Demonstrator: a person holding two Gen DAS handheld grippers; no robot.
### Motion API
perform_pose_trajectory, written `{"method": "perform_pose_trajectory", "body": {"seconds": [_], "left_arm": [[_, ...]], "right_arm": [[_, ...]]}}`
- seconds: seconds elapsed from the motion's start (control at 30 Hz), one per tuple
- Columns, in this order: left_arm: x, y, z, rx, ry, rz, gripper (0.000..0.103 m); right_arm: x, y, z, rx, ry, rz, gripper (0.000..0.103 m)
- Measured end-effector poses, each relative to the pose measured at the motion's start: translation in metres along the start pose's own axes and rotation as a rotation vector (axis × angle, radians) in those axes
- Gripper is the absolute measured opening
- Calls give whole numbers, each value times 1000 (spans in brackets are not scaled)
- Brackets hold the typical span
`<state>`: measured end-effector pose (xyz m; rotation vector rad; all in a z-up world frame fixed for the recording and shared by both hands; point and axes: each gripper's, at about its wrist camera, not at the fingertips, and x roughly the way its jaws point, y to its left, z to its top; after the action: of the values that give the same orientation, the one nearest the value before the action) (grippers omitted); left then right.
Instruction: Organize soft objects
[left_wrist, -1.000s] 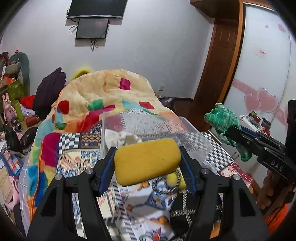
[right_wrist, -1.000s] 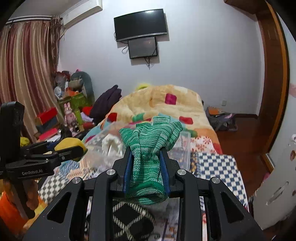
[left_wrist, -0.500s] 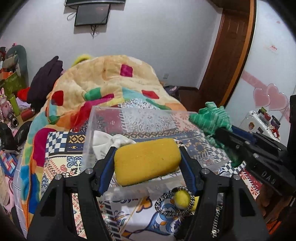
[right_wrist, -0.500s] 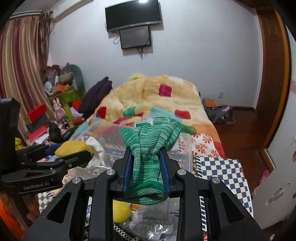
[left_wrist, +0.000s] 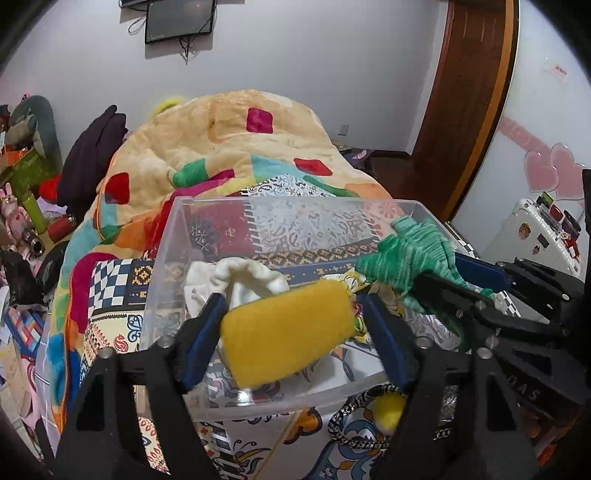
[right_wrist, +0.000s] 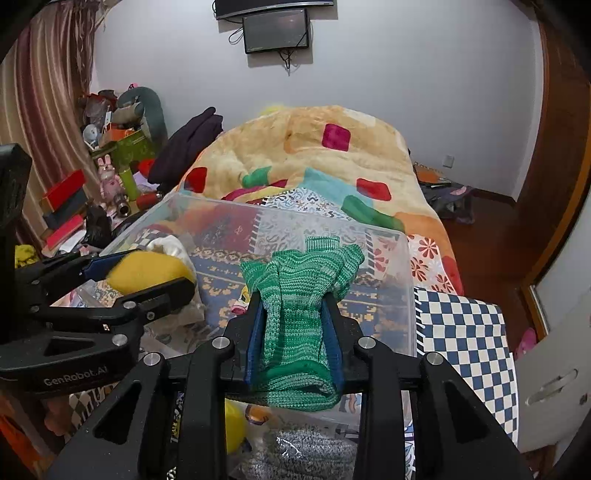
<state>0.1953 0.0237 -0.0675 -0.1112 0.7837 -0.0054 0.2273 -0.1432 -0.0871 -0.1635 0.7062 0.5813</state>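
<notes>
Now the bed (left_wrist: 229, 147) carries a clear plastic bin (left_wrist: 173, 258); over it, the left gripper (left_wrist: 291, 332) has its fingers clamped on a yellow sponge (left_wrist: 288, 332), while the right gripper (right_wrist: 295, 332) pinches a green knit glove (right_wrist: 299, 295).

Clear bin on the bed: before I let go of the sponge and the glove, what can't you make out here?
- Left wrist view: the bin floor beneath the yellow sponge, hidden by sponge and left gripper.
- Right wrist view: the near bin wall, hidden by the green glove and right gripper.
- The white cloth in the bin, half covered; what it is, unclear.
- The yellow ball, mostly behind a finger.
</notes>
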Motion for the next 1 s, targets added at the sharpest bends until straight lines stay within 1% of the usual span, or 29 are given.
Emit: {"method": "perform_pose_trajectory", "body": {"seconds": [0.13, 0.27, 0.33, 0.37, 0.47, 0.57, 0.63, 0.77, 0.87, 1.0], "left_arm": [[-1, 2, 0, 2, 4, 18, 81], [-10, 5, -2, -12, -11, -2, 85], [-19, 4, -2, -11, -33, -7, 87], [-23, 3, -3, -8, -42, -9, 88], [-37, -1, -4, 6, -72, -16, 95], [-50, -6, -8, 15, -92, -32, 99], [-55, -9, -13, 18, -86, -49, 99], [-55, -15, -27, 29, -52, -78, 99], [-53, -22, -42, 69, -26, -86, 99], [-49, -32, -63, 148, -10, -58, 99]], "right_arm": [[3, 0, 0, -9, 6, -26, 42], [2, -5, -2, 15, 20, 1, 50], [-5, -6, -2, 18, 1, -3, 56], [-10, -7, -3, 17, -11, -9, 61], [-26, -8, -4, 14, -54, -20, 72], [-44, -11, -7, 14, -103, -33, 82], [-57, -12, -12, 11, -134, -41, 83], [-68, -14, -21, 19, -140, -37, 83], [-67, -17, -34, 32, -109, -31, 83], [-57, -21, -53, 44, -50, -33, 83]]}}
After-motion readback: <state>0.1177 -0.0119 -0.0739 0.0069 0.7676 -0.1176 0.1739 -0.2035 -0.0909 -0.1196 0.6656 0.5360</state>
